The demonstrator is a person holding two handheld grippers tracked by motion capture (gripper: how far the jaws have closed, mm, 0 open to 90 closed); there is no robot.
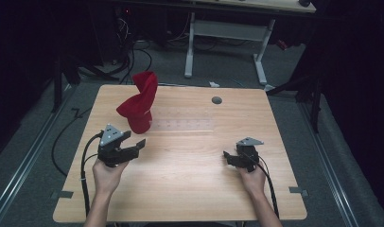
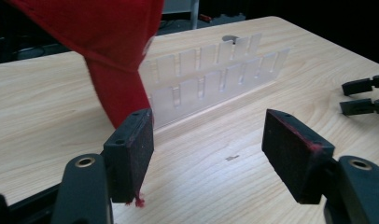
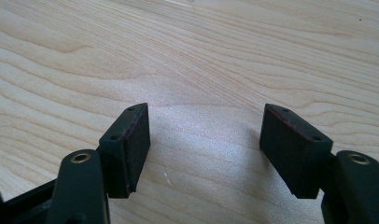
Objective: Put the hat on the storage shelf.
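Note:
A red fabric cap (image 1: 139, 101) stands upright on the far left part of the wooden table (image 1: 180, 189), draped over the left end of a clear plastic slotted rack (image 1: 183, 124). My left gripper (image 1: 135, 140) hovers just in front of the cap, open, nothing between its jaws. In the left gripper view the cap (image 2: 99, 32) hangs above the left jaw, the rack (image 2: 211, 70) runs behind, and the gripper (image 2: 208, 154) is apart from both. My right gripper (image 1: 230, 153) rests open near the table's right side; in its own view the gripper (image 3: 204, 149) faces bare wood.
A grey round grommet (image 1: 216, 100) sits in the tabletop at the back. Beyond the table stands a second desk with white legs (image 1: 225, 33). Black cables (image 1: 86, 156) trail from the grippers. The right gripper's black jaw tips (image 2: 360, 95) appear at the left gripper view's right edge.

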